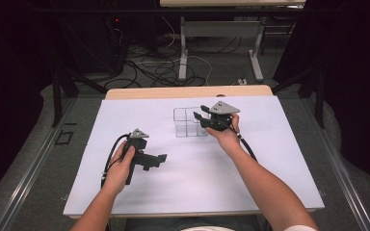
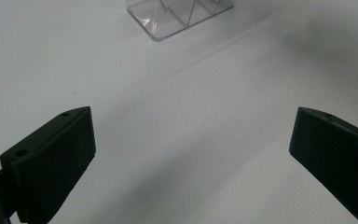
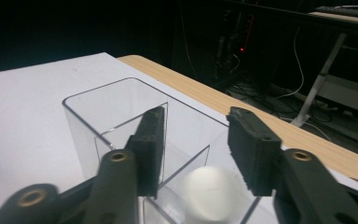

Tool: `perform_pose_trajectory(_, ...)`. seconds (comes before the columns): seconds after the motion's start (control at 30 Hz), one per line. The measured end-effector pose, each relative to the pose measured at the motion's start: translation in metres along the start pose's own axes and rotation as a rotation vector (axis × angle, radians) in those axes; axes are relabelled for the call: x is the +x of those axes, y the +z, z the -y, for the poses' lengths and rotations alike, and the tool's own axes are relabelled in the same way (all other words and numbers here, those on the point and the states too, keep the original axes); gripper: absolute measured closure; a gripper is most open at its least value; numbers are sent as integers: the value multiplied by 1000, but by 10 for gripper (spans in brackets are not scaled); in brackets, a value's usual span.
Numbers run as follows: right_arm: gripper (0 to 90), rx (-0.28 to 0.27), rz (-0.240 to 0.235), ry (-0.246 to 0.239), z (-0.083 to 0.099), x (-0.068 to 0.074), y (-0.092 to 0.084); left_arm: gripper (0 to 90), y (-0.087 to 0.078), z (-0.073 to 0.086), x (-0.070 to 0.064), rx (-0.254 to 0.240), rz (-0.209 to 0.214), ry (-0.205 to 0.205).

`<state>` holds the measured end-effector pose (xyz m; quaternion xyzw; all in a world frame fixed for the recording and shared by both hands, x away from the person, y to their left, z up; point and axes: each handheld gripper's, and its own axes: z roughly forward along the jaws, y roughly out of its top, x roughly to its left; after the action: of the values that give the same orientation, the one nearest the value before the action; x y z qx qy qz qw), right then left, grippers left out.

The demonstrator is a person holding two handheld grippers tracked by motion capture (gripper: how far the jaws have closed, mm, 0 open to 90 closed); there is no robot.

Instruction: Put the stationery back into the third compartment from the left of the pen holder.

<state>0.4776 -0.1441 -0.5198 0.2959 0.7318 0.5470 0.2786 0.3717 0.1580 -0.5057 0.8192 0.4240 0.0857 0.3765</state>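
From above, the right gripper point(image 1: 203, 116) hovered at the clear box point(image 1: 189, 122) far on the white table point(image 1: 270, 163); the left gripper point(image 1: 156, 161) idled nearer, left.

Left gripper view: jaws spread wide, empty.

Right gripper view: jaws parted over a white ball point(image 3: 213, 192) lying in the near compartment. I'd lift straight up, clear of the walls.

This looks like a lab or test room set up for recording. At the middle of the high view stands a wooden table point(image 1: 188, 91) covered by a white sheet point(image 1: 197, 163), ringed by dark curtains point(image 1: 351, 72) at the left and right edges. On the grey floor at upper centre lie loose cables point(image 1: 159, 67) near the metal legs of a second desk point(image 1: 255, 53). A small red light point(image 1: 117, 20) glows on dark equipment at upper left.
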Motion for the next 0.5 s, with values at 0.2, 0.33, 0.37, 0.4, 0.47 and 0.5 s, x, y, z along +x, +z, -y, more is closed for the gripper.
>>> perform_pose_trajectory(0.2,431,27,-4,10,-6,-3,-10,3,0,0,1,-2,-6,-4)
perform_pose_trajectory(0.33,399,52,24,14,-10,-3,-22,3,-1,1,2,-1,-8,-13)
perform_pose_trajectory(0.37,375,62,32,27,-10,-3,-25,3,-1,1,2,0,-8,-10)
perform_pose_trajectory(0.4,363,70,32,34,-10,-3,-28,3,-1,1,3,0,-9,-8)
perform_pose_trajectory(0.47,352,81,36,62,-11,-3,-34,3,-1,1,3,-2,-8,-14)
perform_pose_trajectory(0.5,339,80,35,70,-11,-3,-36,3,-1,1,3,-4,-10,-13)
